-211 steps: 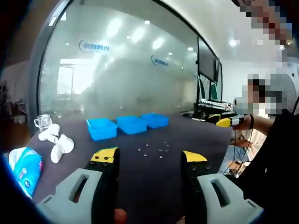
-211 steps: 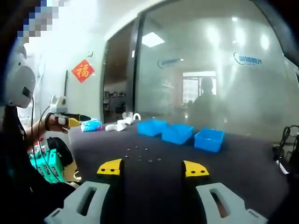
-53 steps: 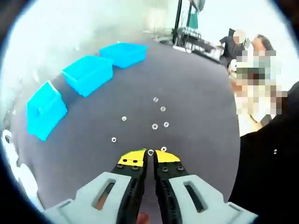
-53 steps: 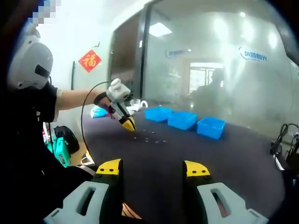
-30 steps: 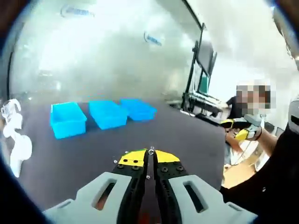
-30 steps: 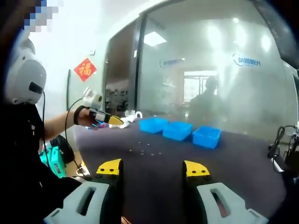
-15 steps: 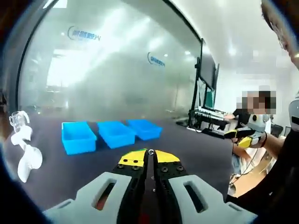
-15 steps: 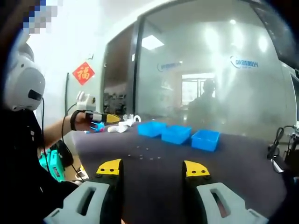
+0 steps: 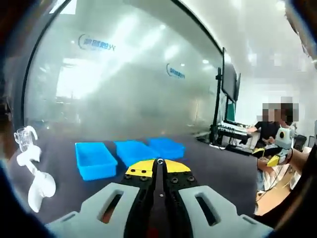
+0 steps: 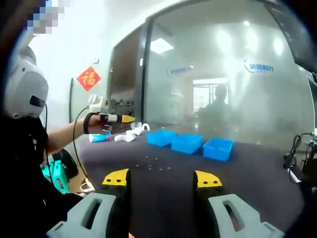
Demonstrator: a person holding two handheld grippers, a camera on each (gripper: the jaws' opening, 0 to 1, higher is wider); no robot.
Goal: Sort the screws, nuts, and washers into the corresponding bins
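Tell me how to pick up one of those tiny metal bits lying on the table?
Come straight down from above with the open right gripper and pinch a bit across its outer edges. The bits lie low on the dark table, spread apart, so the jaws probably fit on either side of one. Which are nuts or washers is too small to tell.

Frosted glass wall (image 9: 124, 84) with blue logo behind dark table (image 10: 257, 173). Red diamond sign (image 10: 89, 78) on white wall. White objects (image 9: 34, 178) and clear glass cup (image 9: 21, 135) at table's left end. Black monitor (image 9: 229, 82) on stand.
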